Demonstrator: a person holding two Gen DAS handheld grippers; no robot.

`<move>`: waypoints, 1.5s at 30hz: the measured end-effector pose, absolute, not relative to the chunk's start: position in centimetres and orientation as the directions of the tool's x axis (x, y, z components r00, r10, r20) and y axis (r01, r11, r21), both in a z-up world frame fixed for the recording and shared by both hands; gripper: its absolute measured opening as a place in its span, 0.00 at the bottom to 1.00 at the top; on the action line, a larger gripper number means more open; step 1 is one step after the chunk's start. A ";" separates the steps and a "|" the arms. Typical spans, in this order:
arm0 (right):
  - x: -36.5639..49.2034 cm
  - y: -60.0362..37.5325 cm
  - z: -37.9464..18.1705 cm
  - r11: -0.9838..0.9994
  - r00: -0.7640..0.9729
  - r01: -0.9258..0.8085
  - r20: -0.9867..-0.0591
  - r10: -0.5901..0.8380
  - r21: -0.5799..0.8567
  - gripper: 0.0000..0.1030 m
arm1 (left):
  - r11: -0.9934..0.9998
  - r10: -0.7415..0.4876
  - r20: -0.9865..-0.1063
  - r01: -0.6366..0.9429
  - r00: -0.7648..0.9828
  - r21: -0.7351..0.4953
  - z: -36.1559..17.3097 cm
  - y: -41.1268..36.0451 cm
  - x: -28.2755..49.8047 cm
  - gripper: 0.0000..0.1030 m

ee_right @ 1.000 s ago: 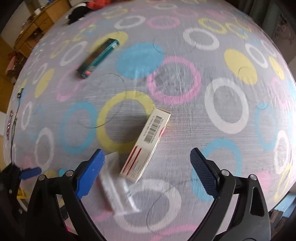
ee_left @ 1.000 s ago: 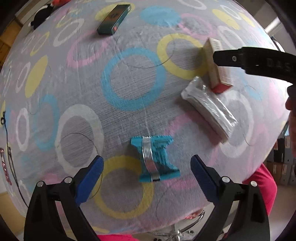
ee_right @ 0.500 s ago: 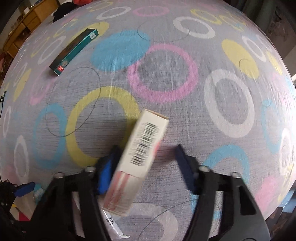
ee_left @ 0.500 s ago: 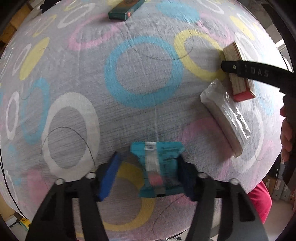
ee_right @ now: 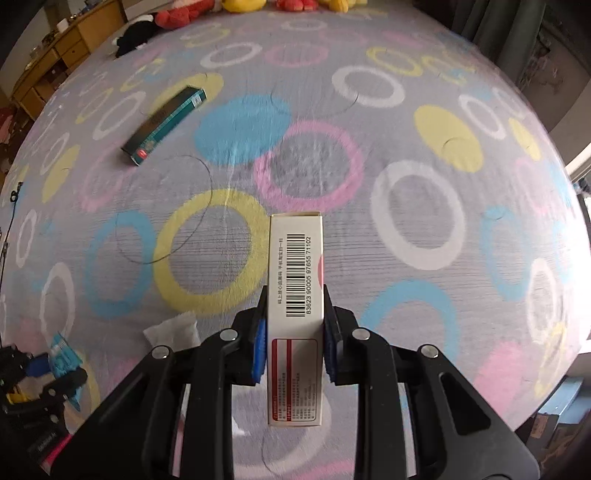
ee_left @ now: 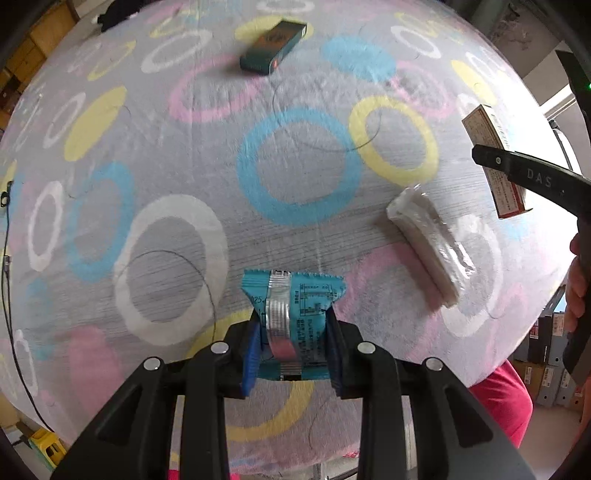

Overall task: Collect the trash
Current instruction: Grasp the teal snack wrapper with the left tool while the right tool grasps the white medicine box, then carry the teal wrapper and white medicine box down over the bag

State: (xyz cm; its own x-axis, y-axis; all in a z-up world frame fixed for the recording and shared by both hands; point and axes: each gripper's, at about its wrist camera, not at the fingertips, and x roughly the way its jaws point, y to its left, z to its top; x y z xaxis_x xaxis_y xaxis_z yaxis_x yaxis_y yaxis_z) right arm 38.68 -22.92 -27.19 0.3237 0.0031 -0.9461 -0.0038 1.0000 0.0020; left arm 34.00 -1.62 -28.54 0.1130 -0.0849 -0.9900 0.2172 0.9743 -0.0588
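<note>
My left gripper (ee_left: 291,350) is shut on a teal snack wrapper (ee_left: 295,310) with a silver seam, held just over the ringed bedspread (ee_left: 184,166). My right gripper (ee_right: 293,347) is shut on a white carton with a barcode (ee_right: 295,295), lifted off the cloth; the carton also shows in the left wrist view (ee_left: 495,162). A clear-wrapped white pack (ee_left: 432,243) lies on the cloth to the right of the wrapper, and its corner shows in the right wrist view (ee_right: 173,328). A dark green box (ee_left: 273,46) lies far back, also seen in the right wrist view (ee_right: 162,125).
Plush toys (ee_right: 229,5) line the far edge of the bed. A wooden dresser (ee_right: 55,55) stands at the far left. A black cable (ee_left: 11,332) hangs along the left edge. Storage boxes (ee_left: 546,354) stand on the floor at right.
Both grippers went from wide open to shut: the left closed on the teal wrapper, the right closed on the white carton and turned it straight between its fingers, lifted off the cloth.
</note>
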 end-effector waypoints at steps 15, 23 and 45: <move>32.2 -21.2 -19.5 0.997 0.436 -0.081 -0.900 0.028 -0.008 0.24 | 0.961 -0.076 -0.973 0.276 0.216 -0.014 -23.1 -3.6 29.1 0.29; 26.7 -19.1 -15.4 0.991 0.485 -0.136 -0.872 0.064 -0.003 0.24 | 0.951 -0.090 -0.964 0.311 0.251 -0.008 -20.3 -3.7 25.2 0.29; 11.0 -15.6 -14.3 0.981 0.495 -0.192 -0.861 0.118 0.024 0.23 | 0.929 -0.122 -0.967 0.369 0.224 -0.032 -21.1 -3.8 12.5 0.29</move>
